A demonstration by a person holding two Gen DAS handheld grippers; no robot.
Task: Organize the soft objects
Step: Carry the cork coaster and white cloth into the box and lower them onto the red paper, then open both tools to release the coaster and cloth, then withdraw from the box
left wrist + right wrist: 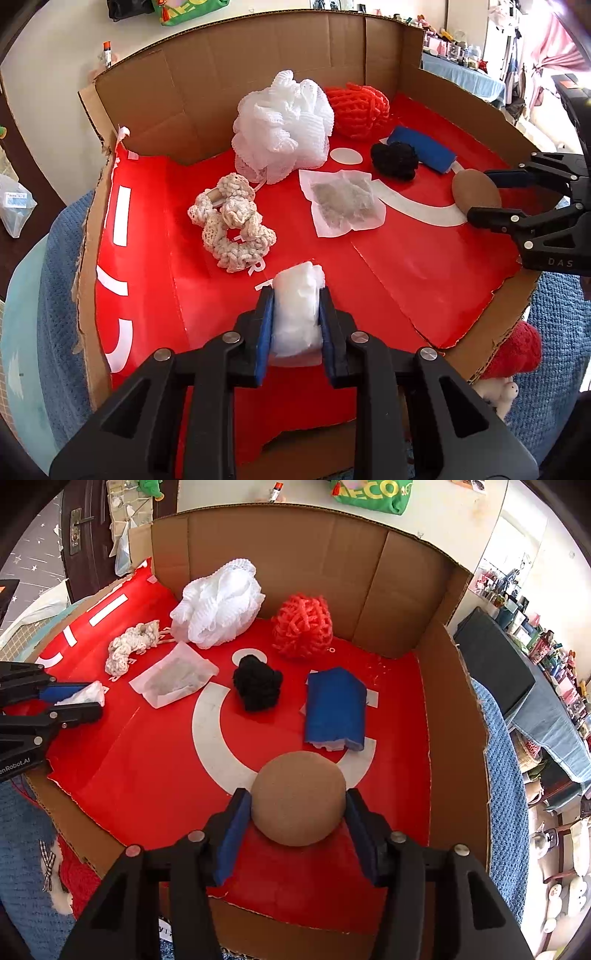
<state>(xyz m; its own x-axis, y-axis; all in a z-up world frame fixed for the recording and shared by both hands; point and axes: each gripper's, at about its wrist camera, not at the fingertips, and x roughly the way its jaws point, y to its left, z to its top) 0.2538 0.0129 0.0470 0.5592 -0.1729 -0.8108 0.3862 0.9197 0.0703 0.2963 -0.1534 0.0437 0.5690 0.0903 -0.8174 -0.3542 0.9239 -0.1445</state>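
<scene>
An open cardboard box (207,92) with a red printed floor holds the soft things. My left gripper (295,291) is shut on a white wad in clear wrap (295,317) at the near edge, also seen at the left of the right wrist view as the wad (83,694). My right gripper (297,794) has a brown sponge ball (299,797) between its blue pads, which touch both sides; the ball rests low on the floor. Beyond lie a white mesh pouf (284,125), a red yarn ball (358,110), a black pompom (395,160), a blue roll (424,147), a paper sachet (343,203) and cream crochet scrunchies (232,225).
The box stands on a blue blanket (62,295) and its front wall is torn down low. A red knitted item (517,350) lies outside the box at the near right. Tall cardboard walls close the back and sides. Shelves and clutter fill the room behind.
</scene>
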